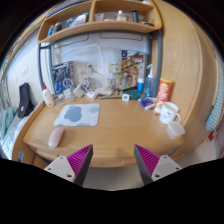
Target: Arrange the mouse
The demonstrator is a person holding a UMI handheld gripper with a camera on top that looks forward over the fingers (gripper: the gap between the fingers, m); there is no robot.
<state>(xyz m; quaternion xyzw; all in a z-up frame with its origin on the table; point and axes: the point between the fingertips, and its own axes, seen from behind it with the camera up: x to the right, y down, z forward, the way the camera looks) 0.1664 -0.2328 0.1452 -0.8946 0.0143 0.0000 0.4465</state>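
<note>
Nearest, gripper (pixel 113 162) spread wide, holding nothing, poised above desk (pixel 120 128). Ahead and left of the fingers, mouse (pixel 56 136) lying on bare wood just short of mouse pad (pixel 79 115). Apparently barely begun: grasping and placing still left.

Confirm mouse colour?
Pale pinkish-white mouse, beside the mousepad; gripper view. Gripper open, short of it.

Wooden bench (pixel 120 125), curved along its near edge. On it: pale mouse (pixel 57 136) at 9 o'clock, light blue mat (pixel 79 115) toward 11 o'clock just beyond the mouse, white mug (pixel 168 112) and clear cup (pixel 175 129) at 3 o'clock, orange canister (pixel 165 91) and blue bottle (pixel 150 84) at 2 o'clock.
</note>
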